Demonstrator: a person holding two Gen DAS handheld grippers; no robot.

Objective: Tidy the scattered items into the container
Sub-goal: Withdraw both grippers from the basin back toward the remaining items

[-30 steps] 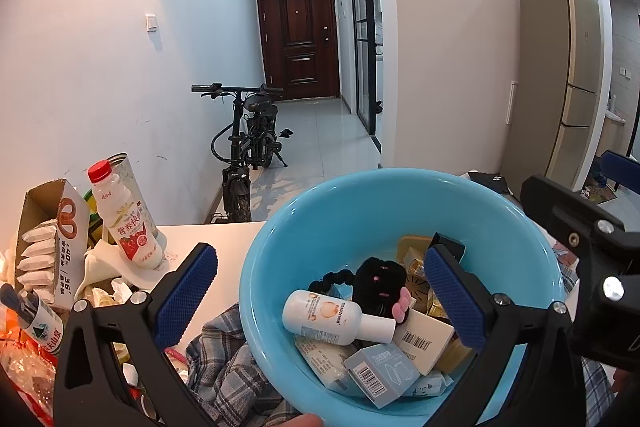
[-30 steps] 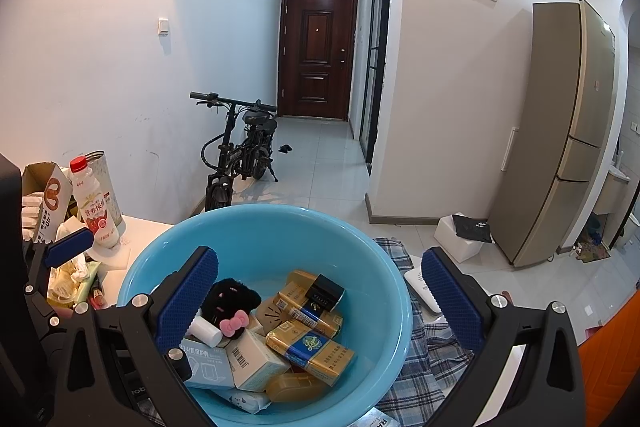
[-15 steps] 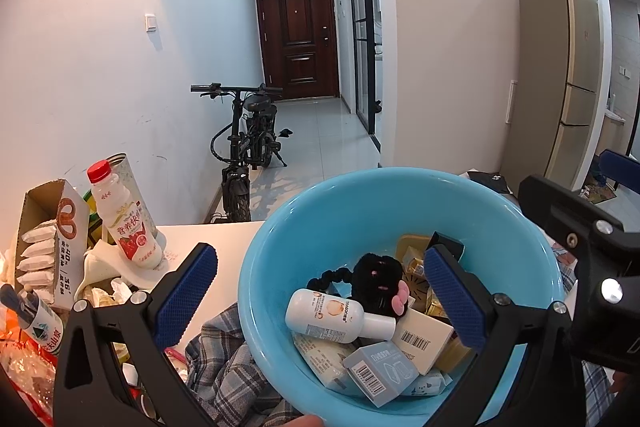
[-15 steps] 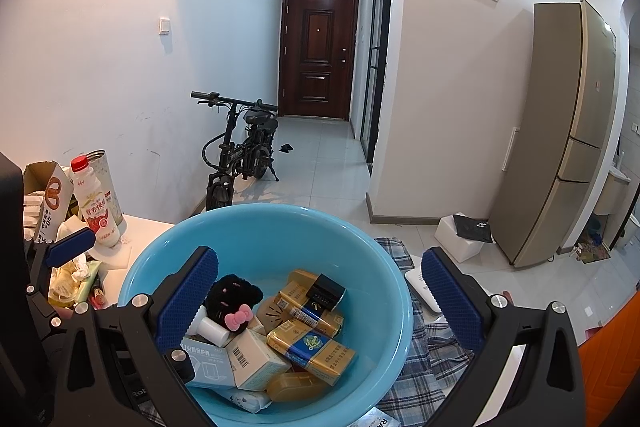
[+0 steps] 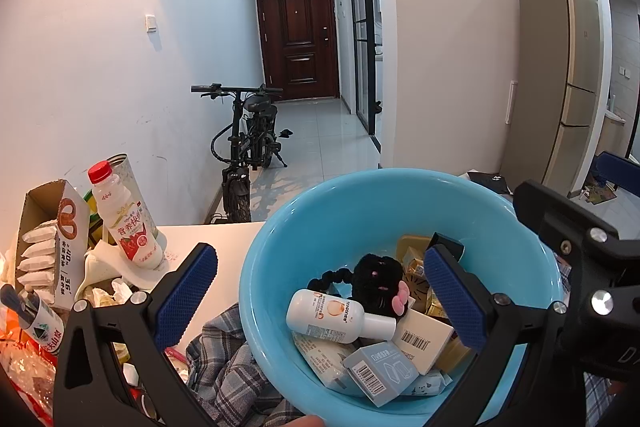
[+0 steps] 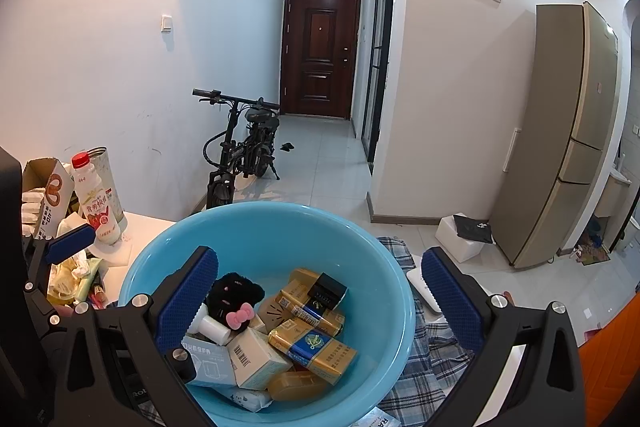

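— Where is the bowl?
— The blue bowl point(image 5: 280, 267) fills the lower centre of both views, holding a white bottle point(image 5: 336, 315), boxes and a black hair tie point(image 6: 236, 293).
— And the grippers?
— The left gripper point(image 5: 320, 291) and right gripper point(image 6: 320, 291) both have fingers spread wide, holding nothing.
— Anything outside?
— A milk bottle point(image 5: 128, 223) stands at lower left.

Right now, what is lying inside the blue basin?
In the blue basin: a black plush hair tie with a pink bow, a white bottle, gold packs, white and pale-blue cartons, a small black box. Whatever lies beneath them is covered.
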